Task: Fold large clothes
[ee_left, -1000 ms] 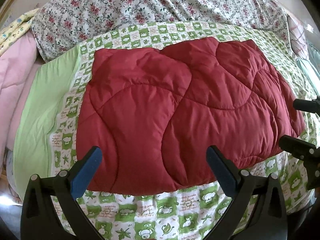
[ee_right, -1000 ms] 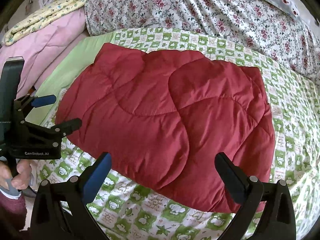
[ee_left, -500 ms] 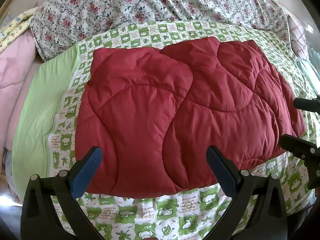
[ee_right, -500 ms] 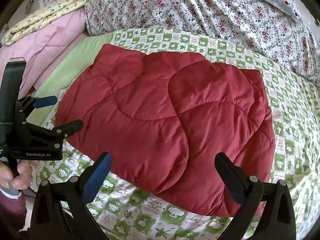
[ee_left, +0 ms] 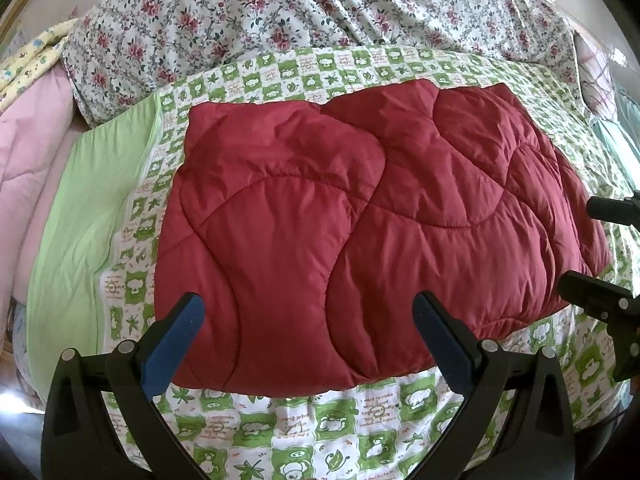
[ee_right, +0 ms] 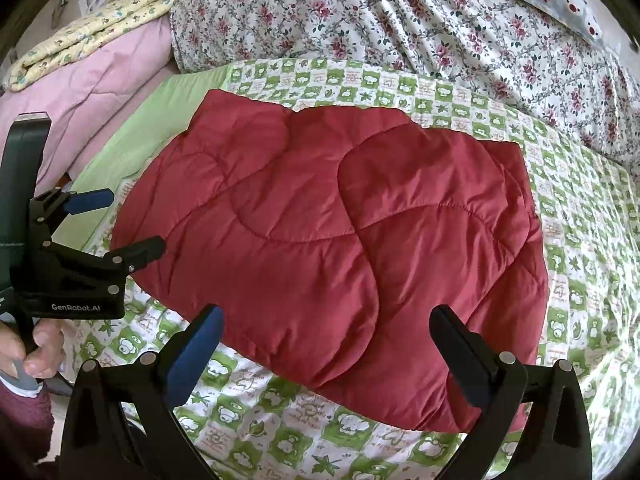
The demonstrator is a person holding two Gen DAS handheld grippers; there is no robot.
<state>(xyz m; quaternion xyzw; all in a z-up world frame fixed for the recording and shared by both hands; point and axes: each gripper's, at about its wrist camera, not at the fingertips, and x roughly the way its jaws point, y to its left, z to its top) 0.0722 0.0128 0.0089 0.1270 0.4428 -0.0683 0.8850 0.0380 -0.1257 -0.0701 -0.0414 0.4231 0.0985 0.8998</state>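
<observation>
- The surface is a bed covered with a green-and-white checked sheet (ee_left: 344, 412) that has small cartoon prints; a plain light green border (ee_left: 84, 220) runs along its left side.
- At the far side lies a floral duvet (ee_left: 280, 12) in a long heap, and to the left there is a pink quilt (ee_right: 104, 76) with a yellow patterned blanket (ee_right: 92, 28) on top of it.
- The red quilted garment (ee_left: 360, 232) lies flat and folded in the middle of the checked sheet, its near edge just in front of both grippers.
- Compared with one second ago, the garment lies in the same place with the same shape; in the left wrist view it sits a little higher in the frame and more of the sheet shows before it.
- The left gripper (ee_left: 308, 328) stays wide open, with nothing between its fingers, above the near edge of the garment.
- The right gripper (ee_right: 326, 340) is also spread wide and holds nothing; it hovers over the near right corner of the garment.
- In the right wrist view the left gripper's fingers point toward the garment's left edge, and the person's left hand (ee_right: 28, 348) holds its handle.
</observation>
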